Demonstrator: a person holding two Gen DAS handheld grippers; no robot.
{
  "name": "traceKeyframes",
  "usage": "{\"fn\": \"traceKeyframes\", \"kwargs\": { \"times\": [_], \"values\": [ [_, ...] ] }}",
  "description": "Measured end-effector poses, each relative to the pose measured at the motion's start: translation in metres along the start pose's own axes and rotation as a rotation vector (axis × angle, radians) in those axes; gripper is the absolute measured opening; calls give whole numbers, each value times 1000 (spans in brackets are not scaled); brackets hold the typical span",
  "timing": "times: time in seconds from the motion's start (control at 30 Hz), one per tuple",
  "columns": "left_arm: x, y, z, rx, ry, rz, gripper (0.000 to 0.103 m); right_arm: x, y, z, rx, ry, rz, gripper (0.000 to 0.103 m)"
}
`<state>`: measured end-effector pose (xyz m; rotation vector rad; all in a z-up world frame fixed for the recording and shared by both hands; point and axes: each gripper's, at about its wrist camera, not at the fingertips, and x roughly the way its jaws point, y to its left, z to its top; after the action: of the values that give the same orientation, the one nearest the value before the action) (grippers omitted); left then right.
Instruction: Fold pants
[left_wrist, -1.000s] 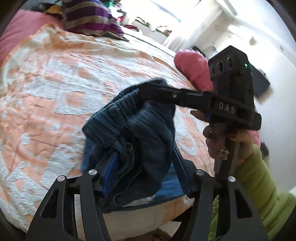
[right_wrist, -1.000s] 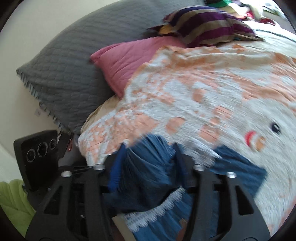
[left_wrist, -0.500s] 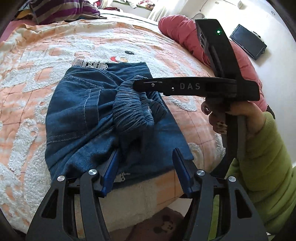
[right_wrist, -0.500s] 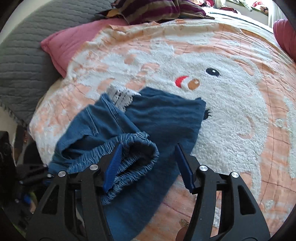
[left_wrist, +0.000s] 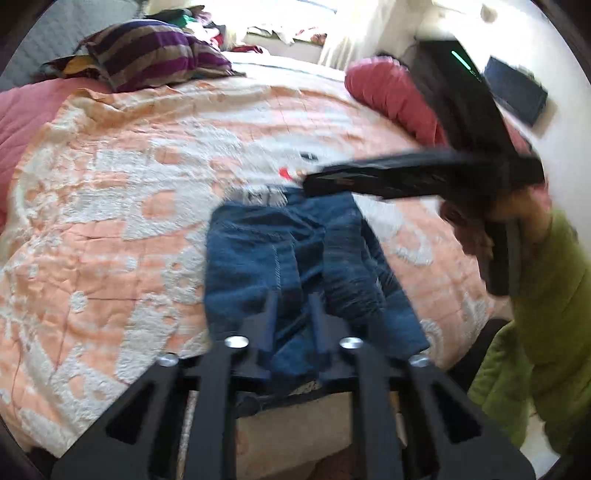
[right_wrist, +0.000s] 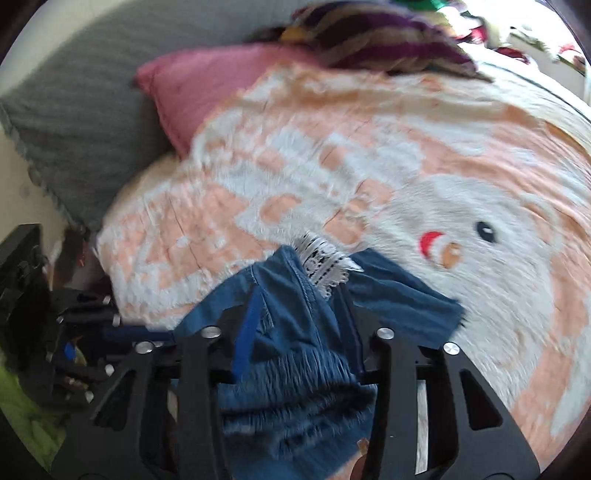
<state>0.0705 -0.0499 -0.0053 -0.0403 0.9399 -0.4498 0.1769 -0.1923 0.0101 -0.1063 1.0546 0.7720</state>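
The blue denim pants (left_wrist: 295, 258) lie folded in a bundle near the bed's front edge, with a white lace hem (right_wrist: 325, 262) showing at the far end. My left gripper (left_wrist: 291, 310) has its fingers narrowed onto a fold of the near edge of the pants. My right gripper (right_wrist: 299, 306) is open, its fingers spread over the gathered waistband (right_wrist: 291, 373). In the left wrist view the right gripper's body (left_wrist: 424, 177) hovers blurred above the far end of the pants.
The bed carries an orange and white blanket (left_wrist: 129, 192) with a cartoon face (right_wrist: 458, 240). A pink pillow (right_wrist: 207, 88), a grey quilted pillow (right_wrist: 74, 122) and a striped purple pillow (left_wrist: 147, 59) lie at the head. A red cushion (left_wrist: 388, 92) sits at the right edge.
My left gripper has closed from wide open onto the near edge of the pants. The right gripper has lifted off the waistband and moved back; both views are blurred with motion.
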Motion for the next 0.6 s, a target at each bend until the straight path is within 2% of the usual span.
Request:
{"fn": "traceKeyframes", "kwargs": {
  "times": [0.07, 0.13, 0.17, 0.2, 0.23, 0.3, 0.4, 0.53, 0.6],
  "values": [
    [14, -10, -10, 22, 43, -16, 11, 19, 2, 2, -21, 57, -14, 33],
    [28, -17, -25, 42, 88, -10, 11, 44, 7, 1, -53, 149, -51, 32],
    [29, -22, -32, 57, 90, -3, 11, 52, 10, -3, -71, 179, -75, 17],
    [30, -25, -36, 79, 85, 10, 11, 60, 16, -7, -87, 200, -63, 4],
    [27, -28, -38, 104, 75, 26, 11, 60, 22, -9, -106, 194, -72, 4],
    [24, -26, -36, 96, 69, 12, 11, 50, 36, -4, -133, 153, -117, 2],
    [23, -22, -33, 79, 62, -1, 11, 43, 34, 13, -139, 85, -201, 1],
    [24, -17, -35, 60, 69, -22, 11, 76, 19, 14, -137, 170, -266, 1],
    [25, -16, -36, 56, 82, -23, 11, 84, 16, 10, -126, 169, -267, 1]
  ]
}}
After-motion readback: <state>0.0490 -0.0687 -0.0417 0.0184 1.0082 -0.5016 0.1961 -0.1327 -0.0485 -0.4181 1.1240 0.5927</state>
